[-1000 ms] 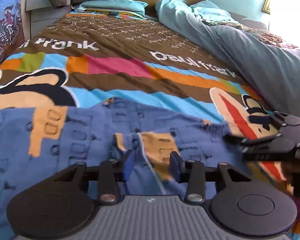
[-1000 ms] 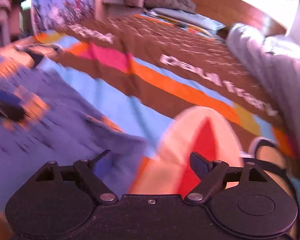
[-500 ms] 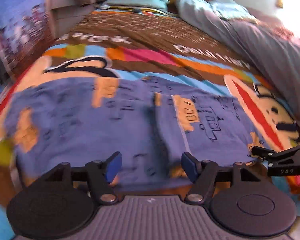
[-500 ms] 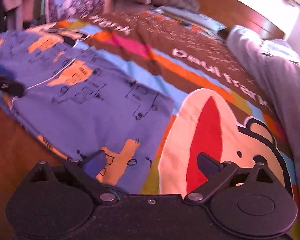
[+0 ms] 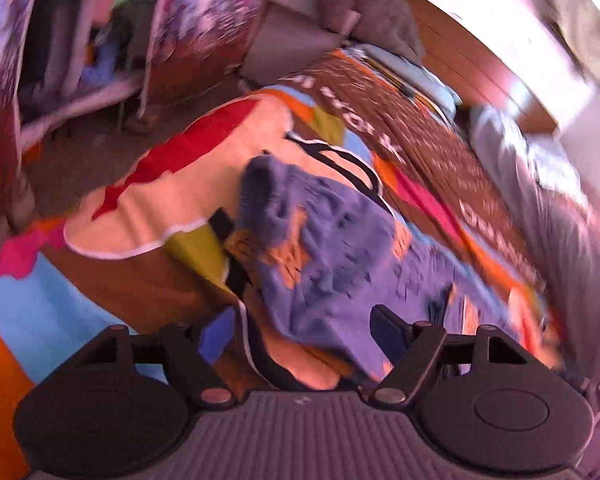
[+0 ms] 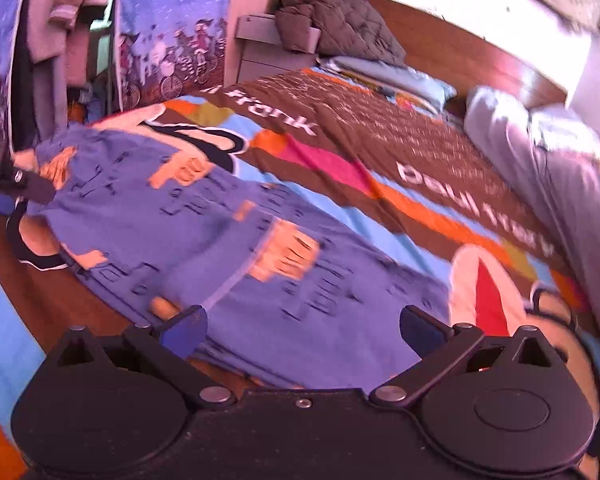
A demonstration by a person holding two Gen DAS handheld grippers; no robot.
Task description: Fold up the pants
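Both tongs spread and empty: left tongs (image 5: pixel 296 338) at the near end of the blue pants (image 6: pixel 204 240), right tongs (image 6: pixel 300 332) over their near edge, long axis running left-right on the bed (image 6: pixel 380 148).

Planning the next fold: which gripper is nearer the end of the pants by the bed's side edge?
Left. The left gripper is near that end of the pants; the right gripper hangs over their middle.
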